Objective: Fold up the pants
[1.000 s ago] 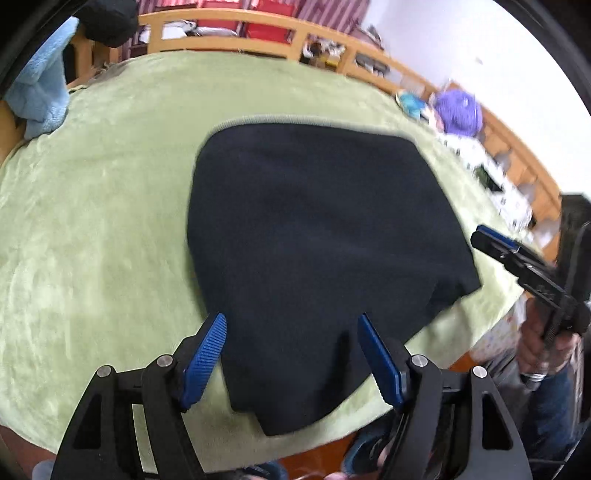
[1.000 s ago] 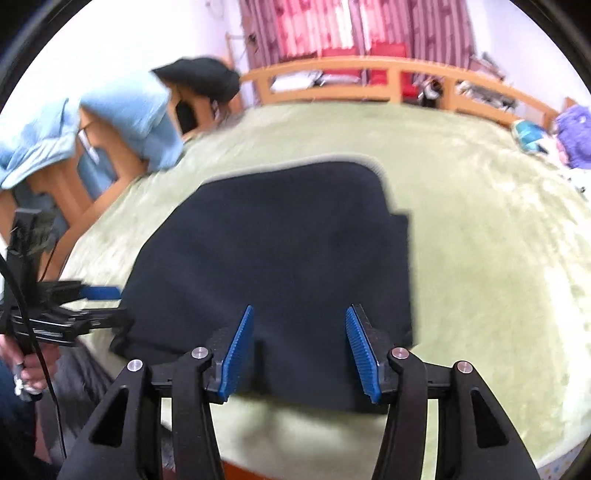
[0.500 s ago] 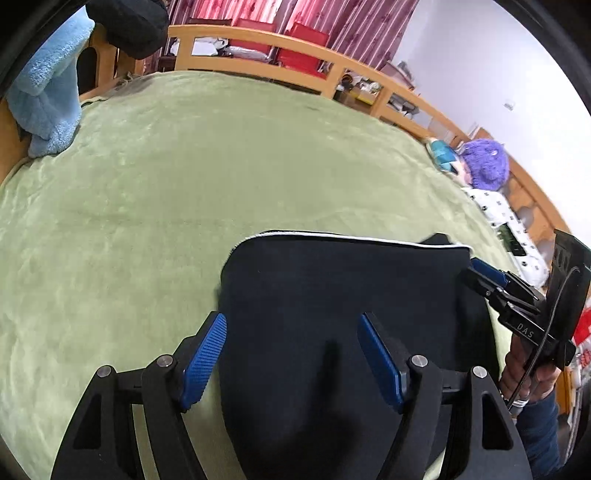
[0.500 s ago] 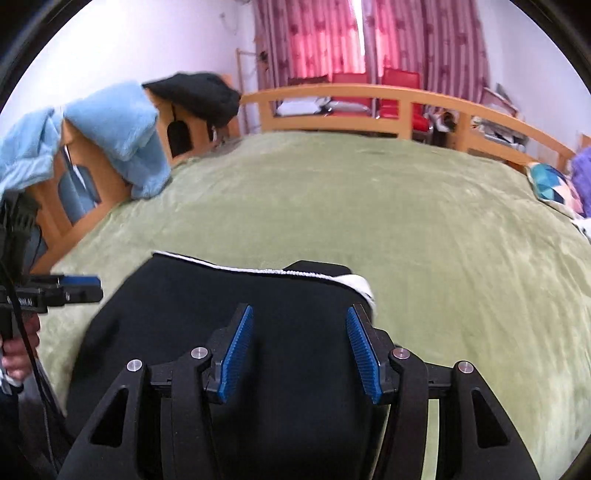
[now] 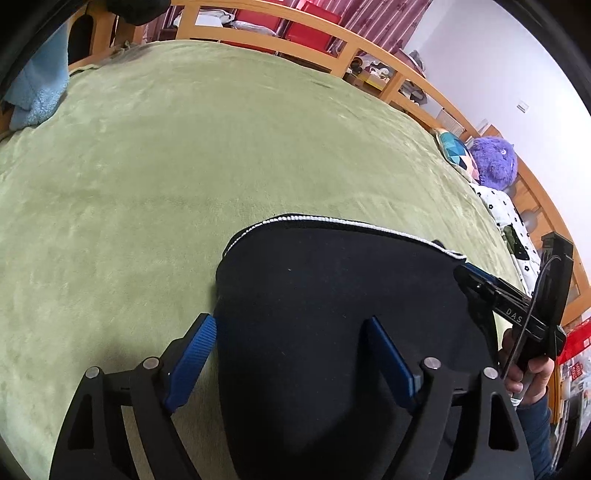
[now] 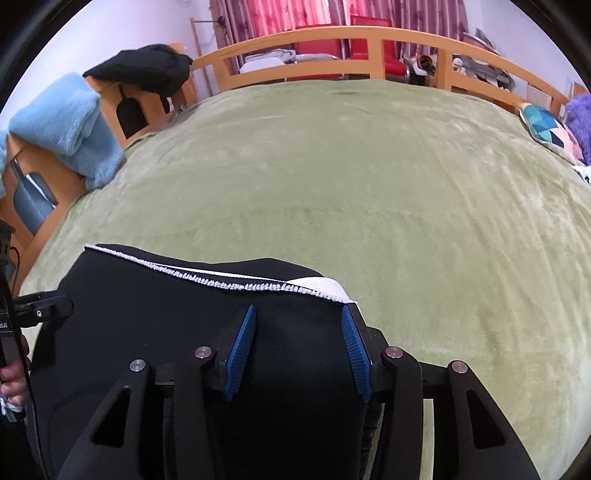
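Black pants (image 5: pixel 332 314) lie folded on a green bed (image 5: pixel 184 166), both grippers low over them.
Left gripper (image 5: pixel 291 358) and right gripper (image 6: pixel 297 350) fingers are open, holding nothing; pants' white-trimmed edge runs crosswise just ahead.

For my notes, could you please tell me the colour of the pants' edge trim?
White trim on black pants, clearest in the right wrist view.

Green plush bedspread (image 6: pixel 369 192), curved wooden bed rail (image 6: pixel 332 40), red-pink curtains (image 6: pixel 280 14), white walls (image 5: pixel 491 62)
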